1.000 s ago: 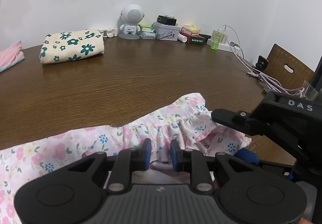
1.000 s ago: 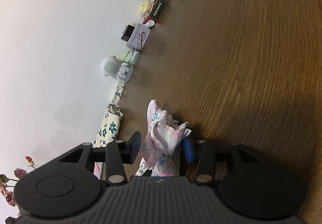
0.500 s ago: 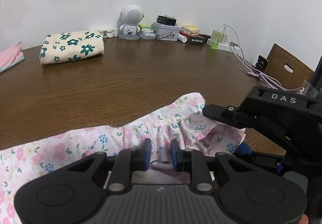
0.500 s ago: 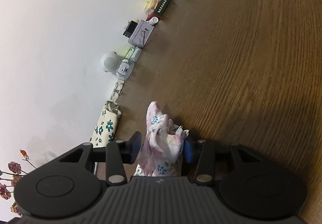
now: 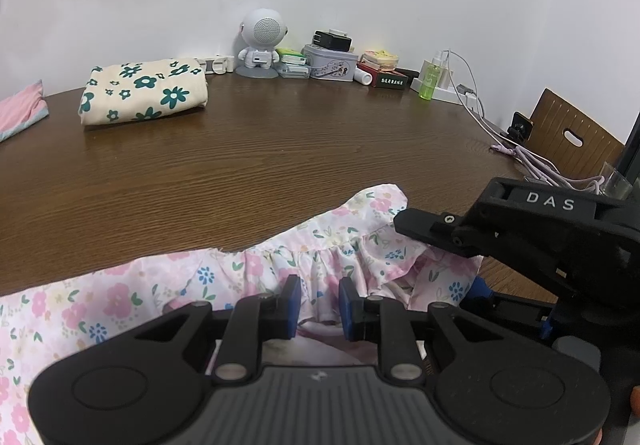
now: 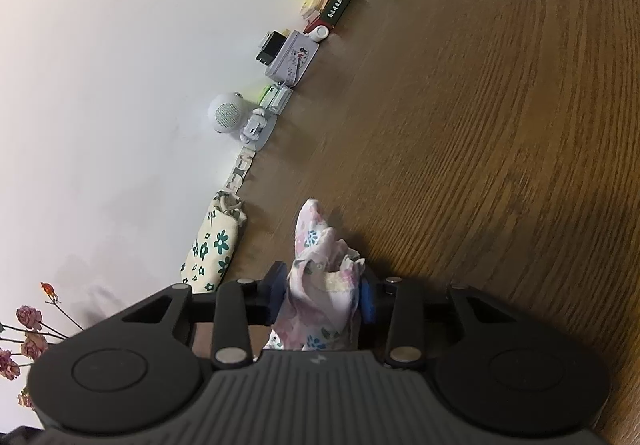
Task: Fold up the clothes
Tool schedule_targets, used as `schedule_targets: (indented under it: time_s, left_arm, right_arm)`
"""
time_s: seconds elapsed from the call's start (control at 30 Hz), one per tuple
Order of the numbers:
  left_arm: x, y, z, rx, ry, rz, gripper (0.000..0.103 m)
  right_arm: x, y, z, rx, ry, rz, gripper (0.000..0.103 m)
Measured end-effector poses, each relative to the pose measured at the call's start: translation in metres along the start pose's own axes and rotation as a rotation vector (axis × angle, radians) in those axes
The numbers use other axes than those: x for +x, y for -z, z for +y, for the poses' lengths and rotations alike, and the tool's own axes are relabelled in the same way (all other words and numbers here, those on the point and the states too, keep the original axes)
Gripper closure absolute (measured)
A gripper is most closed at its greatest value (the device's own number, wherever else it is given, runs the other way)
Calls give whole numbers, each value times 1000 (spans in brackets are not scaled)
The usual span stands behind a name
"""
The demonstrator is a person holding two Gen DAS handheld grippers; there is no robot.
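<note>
A pink floral garment [image 5: 120, 297] lies spread along the near edge of the brown table [image 5: 280, 165], its ruffled hem toward me. My left gripper [image 5: 319, 305] sits low over the hem, its blue pads close together with a pinch of ruffle between them. My right gripper [image 5: 438, 259] comes in from the right, rolled onto its side, at the garment's right corner. In the right wrist view that gripper [image 6: 323, 295] is closing, and a bunched fold of the garment [image 6: 320, 269] fills the gap and touches both pads.
A folded cream cloth with green flowers [image 5: 144, 95] and a pink cloth [image 5: 20, 113] lie at the back left. A white robot-shaped speaker [image 5: 262, 43], a tin box [image 5: 330, 65], a green bottle [image 5: 428, 83] and cables [image 5: 476, 113] line the wall. A wooden chair [image 5: 572, 141] stands right.
The right gripper has shifted left toward the left gripper and rolled a little, and its jaws have narrowed on the bunched fabric. The left gripper and the hem it holds have not moved.
</note>
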State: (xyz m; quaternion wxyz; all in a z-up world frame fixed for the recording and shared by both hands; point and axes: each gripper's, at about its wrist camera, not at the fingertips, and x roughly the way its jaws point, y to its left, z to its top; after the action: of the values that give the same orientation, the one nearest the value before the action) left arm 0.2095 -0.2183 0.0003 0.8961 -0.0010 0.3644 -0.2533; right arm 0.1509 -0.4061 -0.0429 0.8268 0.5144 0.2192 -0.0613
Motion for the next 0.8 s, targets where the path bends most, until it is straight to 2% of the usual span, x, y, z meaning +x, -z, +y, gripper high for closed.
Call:
schedule_targets:
  time_s: [0.37, 0.8]
  left_arm:
    - [0, 0, 0, -4, 0, 1, 84]
    - [0, 1, 0, -1, 2, 0, 84]
  right_arm:
    - [4, 1, 0, -30, -10, 2, 69]
    - [4, -2, -6, 13, -70, -11, 69]
